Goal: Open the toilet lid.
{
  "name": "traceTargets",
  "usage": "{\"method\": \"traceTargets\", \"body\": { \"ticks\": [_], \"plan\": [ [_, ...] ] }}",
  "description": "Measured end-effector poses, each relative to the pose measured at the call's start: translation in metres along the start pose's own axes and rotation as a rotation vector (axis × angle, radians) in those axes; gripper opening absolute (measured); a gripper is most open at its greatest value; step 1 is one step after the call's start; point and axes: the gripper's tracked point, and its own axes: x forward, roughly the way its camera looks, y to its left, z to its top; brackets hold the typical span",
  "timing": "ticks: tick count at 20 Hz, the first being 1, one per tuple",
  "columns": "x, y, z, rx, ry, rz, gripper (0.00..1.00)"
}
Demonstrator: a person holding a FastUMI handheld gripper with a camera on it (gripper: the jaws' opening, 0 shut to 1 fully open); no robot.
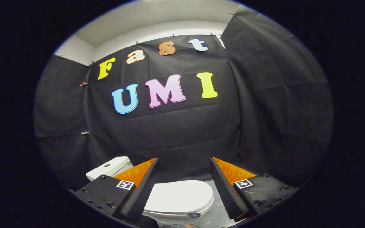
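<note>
The tool hangs above the toilet with its 2 fingers spread wide, holding nothing. Between them, slightly below, the white toilet lid lies closed and flat on the bowl. Its long axis seems to run from about 10 o'clock, where the tank sits, toward 4 o'clock, the rounded front. Likely risk: the smooth lid slipping off a finger and slamming down if hooked too shallowly.

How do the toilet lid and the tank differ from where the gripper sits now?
The toilet lid lies flat and closed between the open gripper's fingers; the tank stands boxy beyond the left finger, partly hidden by it. The lid is rounded, the tank angular with a top button. Both are white.
</note>
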Motion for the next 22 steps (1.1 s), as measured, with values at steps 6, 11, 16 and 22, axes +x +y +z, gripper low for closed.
{"method": "traceTargets", "body": {
  "ticks": [6, 11, 16, 22],
  "plan": [
    [0.03, -0.054, -0.067, 0.152, 0.118, -0.07, 0.99],
    [0.045, -0.091, -0.137, 0.276, 0.24, -0.137, 1.0],
    [0.065, -0.107, -0.191, 0.378, 0.31, -0.169, 1.0],
    [0.078, -0.109, -0.277, 0.513, 0.436, -0.175, 0.99]
  ]
}}
